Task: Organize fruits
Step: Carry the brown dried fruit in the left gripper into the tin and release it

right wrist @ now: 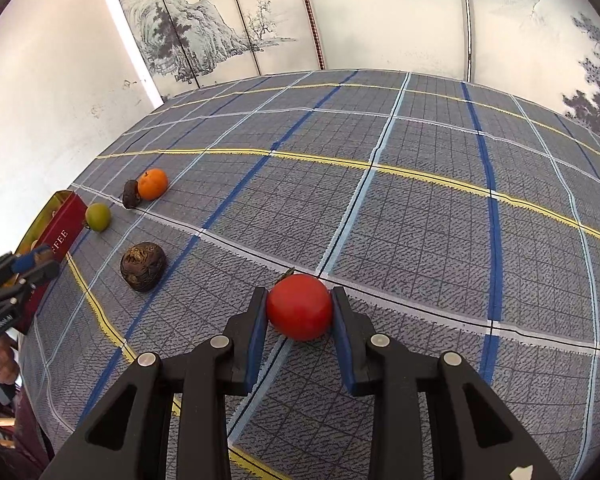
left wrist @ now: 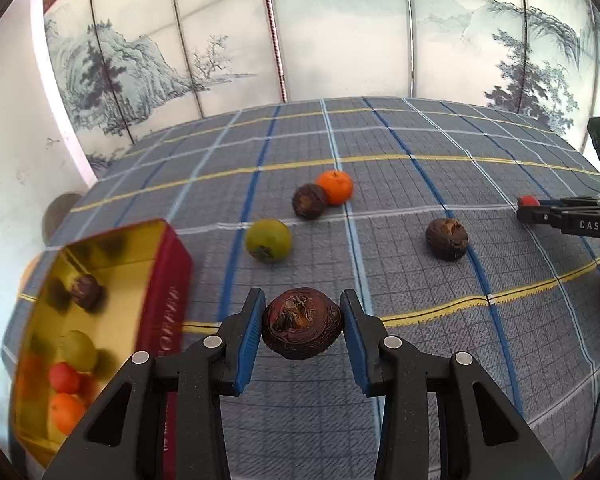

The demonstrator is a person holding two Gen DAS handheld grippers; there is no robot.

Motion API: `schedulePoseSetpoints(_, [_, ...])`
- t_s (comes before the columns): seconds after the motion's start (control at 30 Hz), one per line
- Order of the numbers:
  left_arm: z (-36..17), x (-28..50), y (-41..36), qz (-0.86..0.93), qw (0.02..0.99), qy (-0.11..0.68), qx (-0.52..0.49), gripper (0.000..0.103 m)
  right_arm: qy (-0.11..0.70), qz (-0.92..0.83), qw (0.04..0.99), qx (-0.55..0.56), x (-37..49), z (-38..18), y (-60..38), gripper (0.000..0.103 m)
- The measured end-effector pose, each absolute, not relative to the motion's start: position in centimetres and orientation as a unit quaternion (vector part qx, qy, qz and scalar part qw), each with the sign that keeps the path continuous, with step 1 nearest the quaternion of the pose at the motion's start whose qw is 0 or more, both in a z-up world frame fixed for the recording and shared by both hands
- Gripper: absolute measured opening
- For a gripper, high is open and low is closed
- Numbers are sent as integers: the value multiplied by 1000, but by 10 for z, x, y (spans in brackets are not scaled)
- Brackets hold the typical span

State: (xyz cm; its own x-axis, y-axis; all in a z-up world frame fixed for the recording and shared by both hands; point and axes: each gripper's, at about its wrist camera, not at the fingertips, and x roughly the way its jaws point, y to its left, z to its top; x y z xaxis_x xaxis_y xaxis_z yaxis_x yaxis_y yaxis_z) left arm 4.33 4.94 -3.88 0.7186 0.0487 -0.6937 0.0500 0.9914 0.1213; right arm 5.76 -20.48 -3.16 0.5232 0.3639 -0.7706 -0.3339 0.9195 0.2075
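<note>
Low in the middle of the left wrist view, a dark wrinkled fruit (left wrist: 302, 323) sits pinched between the blue pads of the left gripper (left wrist: 302, 326), the jaws closed in on both its sides and the fruit apparently clear of the checked tablecloth (left wrist: 420, 288). At the lower left of that frame stands the red tin (left wrist: 168, 292) with its gold inside, tilted in the lens, already holding another dark fruit, a green one, some red ones and an orange one. In the right wrist view, the right gripper (right wrist: 299, 308) is shut on a red fruit (right wrist: 299, 306) at lower centre; I cannot tell whether that fruit rests on the cloth or is just off it.

Still loose on the cloth are a green fruit (left wrist: 268, 239) just beyond the tin, a dark fruit (left wrist: 309, 201) touching an orange (left wrist: 334, 187) further back at frame centre, and another dark wrinkled fruit (left wrist: 446, 239) to the right of centre.

To my eye the step in hand is carrying picked fruit to the tin. The next move calls for swinging the left gripper toward the lower left, over the tin's near wall, and opening low inside so the fruit doesn't bounce onto those already there. The right one should wait, or come in from the side, so the two tools don't meet above the tin.
</note>
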Motion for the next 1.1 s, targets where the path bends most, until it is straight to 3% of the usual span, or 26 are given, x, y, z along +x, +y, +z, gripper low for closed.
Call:
schedulePoseSetpoints(0.53, [-8, 35, 101, 75, 917, 377, 104, 40, 446, 195, 874, 8, 57, -32, -201, 29])
schedulePoseSetpoints(1.1, [-38, 80, 168, 132, 875, 453, 107, 40, 446, 192, 874, 3, 57, -33, -199, 29])
